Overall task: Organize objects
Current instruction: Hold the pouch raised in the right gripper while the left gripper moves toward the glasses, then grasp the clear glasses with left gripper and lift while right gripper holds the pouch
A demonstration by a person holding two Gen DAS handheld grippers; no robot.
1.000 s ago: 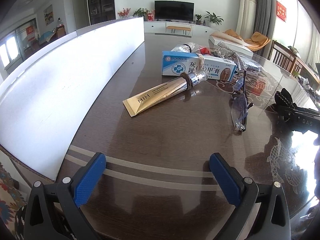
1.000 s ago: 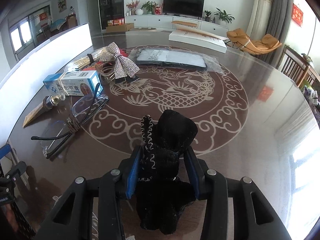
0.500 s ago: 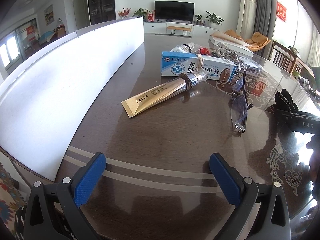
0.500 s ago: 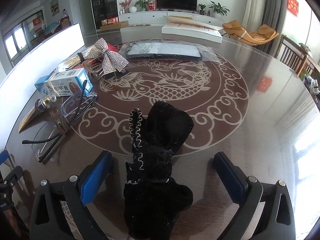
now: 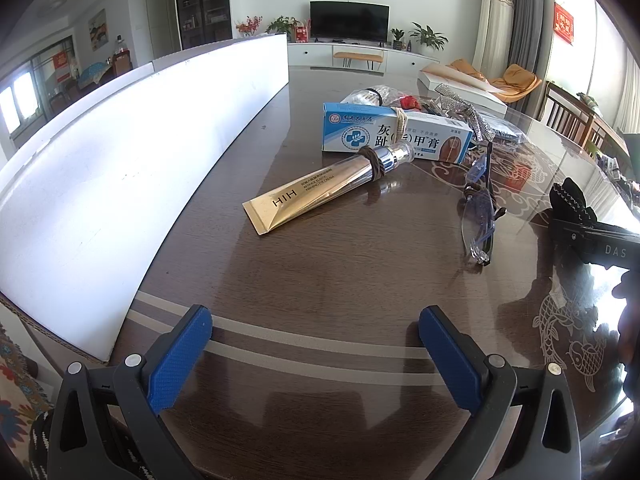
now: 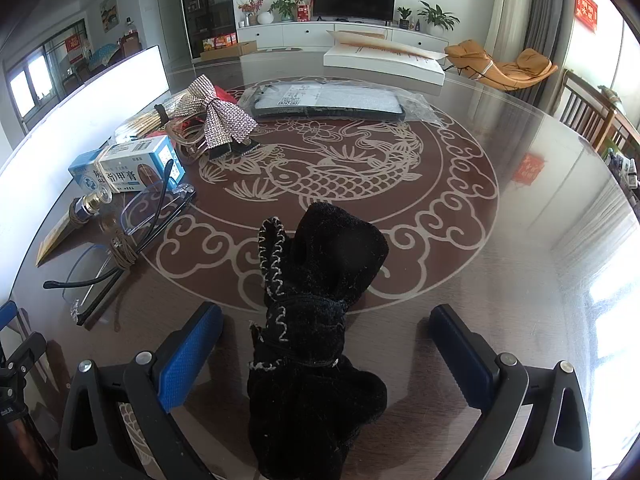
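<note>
A black velvet bow (image 6: 316, 320) lies on the round table between the wide-apart blue pads of my right gripper (image 6: 326, 354), which is open and clear of it. My left gripper (image 5: 316, 360) is open over bare table. Ahead of it lie a gold cream tube (image 5: 320, 188), a blue-and-white ointment box (image 5: 394, 134) and clear glasses (image 5: 480, 216). In the right wrist view the glasses (image 6: 132, 236), the box (image 6: 128, 166) and a sparkly silver bow (image 6: 220, 116) lie to the left.
A long white board (image 5: 120, 172) stands along the table's left side. A flat black packet in clear plastic (image 6: 332, 102) and a white box (image 6: 384, 60) lie at the far side. Chairs (image 6: 592, 120) stand to the right of the table.
My right gripper has let go of the black bow: its pads, pressed on the bow a second ago, now stand wide apart. The bow rests on the table. The left gripper has not moved.
</note>
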